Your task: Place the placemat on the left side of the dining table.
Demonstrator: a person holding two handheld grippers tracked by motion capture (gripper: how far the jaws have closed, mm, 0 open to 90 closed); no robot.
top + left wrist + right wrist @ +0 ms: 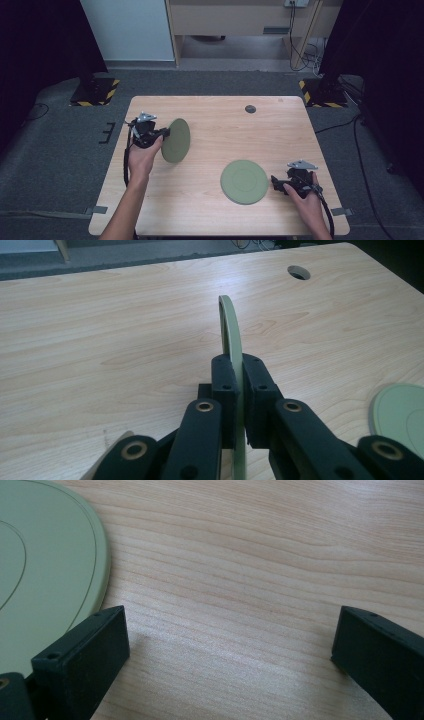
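The left gripper (161,134) is closed on the rim of a green plate (176,140), which it holds on edge above the left half of the desk (215,120). In the left gripper view the plate (231,335) runs as a thin upright band between the two pads, which press on its two faces near the rim.

The plate appears thin, rigid and light, probably hard plastic; its smooth faces are likely slippery. A rim pinch of this kind leaves most of the plate hanging beyond the pads, so it may swing or slide if the hold loosens. The rim is the practical place to take hold, since the flat faces offer no other purchase.

A second green plate (244,181) lies flat on the right half of the desk. The right gripper (278,184) rests just beside its right edge, jaws wide apart and holding nothing; the second plate (45,570) lies beside one jaw.

Both plates carry nothing.
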